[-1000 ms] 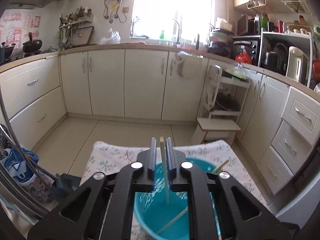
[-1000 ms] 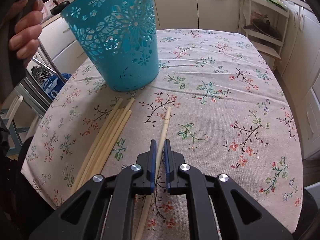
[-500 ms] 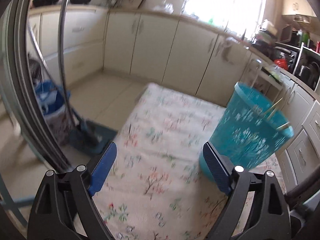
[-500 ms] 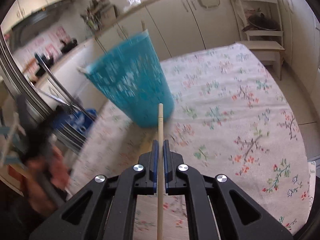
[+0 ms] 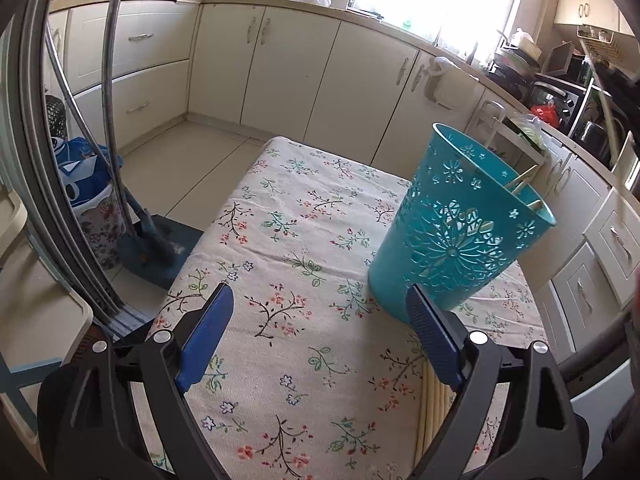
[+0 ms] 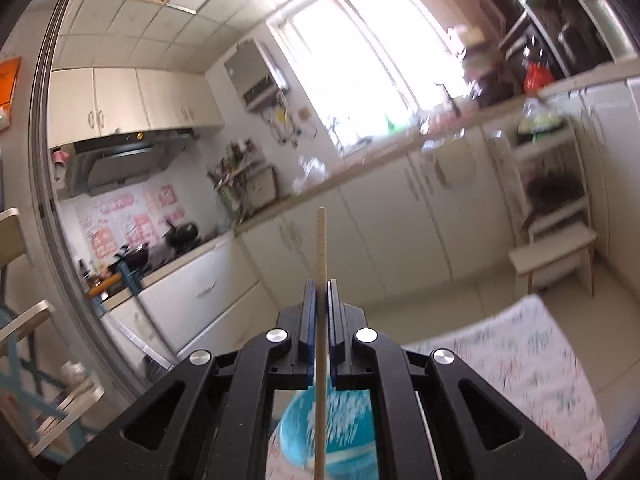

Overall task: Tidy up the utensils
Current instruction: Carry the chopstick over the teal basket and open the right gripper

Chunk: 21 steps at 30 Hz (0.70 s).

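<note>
A teal perforated basket stands on the floral tablecloth with several chopsticks in it. My left gripper is open and empty, low over the cloth just left of the basket. More loose chopsticks lie on the cloth by its right finger. My right gripper is shut on a chopstick and holds it upright above the basket, which shows blurred below the jaws.
Cream kitchen cabinets line the far walls. A white step stool stands past the table's far end. A blue bag and a metal rack frame are left of the table.
My right gripper has lifted the chopstick off the cloth and swung it up over the basket. My left gripper let its chopstick fall into the basket, opened, and dropped left of it.
</note>
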{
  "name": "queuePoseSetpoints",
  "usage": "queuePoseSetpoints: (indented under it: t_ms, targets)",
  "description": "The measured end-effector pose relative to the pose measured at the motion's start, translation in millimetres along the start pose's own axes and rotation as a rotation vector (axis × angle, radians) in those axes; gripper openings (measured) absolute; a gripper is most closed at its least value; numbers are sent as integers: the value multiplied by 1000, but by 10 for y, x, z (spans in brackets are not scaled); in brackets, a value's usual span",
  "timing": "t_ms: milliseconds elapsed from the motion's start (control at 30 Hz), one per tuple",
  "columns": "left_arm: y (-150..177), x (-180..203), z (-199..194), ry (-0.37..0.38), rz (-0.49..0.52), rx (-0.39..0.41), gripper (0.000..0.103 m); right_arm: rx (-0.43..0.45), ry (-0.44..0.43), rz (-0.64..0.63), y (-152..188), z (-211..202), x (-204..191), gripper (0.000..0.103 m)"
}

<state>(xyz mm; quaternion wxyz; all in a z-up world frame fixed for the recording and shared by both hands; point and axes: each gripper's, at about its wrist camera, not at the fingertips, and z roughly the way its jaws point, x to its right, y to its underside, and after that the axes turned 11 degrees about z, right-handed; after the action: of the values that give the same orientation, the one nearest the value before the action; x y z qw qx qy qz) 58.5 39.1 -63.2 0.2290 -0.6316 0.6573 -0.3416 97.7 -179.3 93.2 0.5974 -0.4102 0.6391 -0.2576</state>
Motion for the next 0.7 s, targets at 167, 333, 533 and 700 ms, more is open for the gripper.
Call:
queuePoseSetpoints:
  t_ms: [167,333,533,700]
  targets:
    - [32,-20,-41,10,-11,-6,84,37,110,-71,217,373,89,6]
    - [70,-13,-47,17,-8,-12,84,-60,147,-108,510,458,258,6]
    - [68,16,-40,18,0,-17,84,-136,122,-140,690,169,302,15]
    - [70,10,-47,6,-6,-21,84,-248,165,-121,908,-319,414,21]
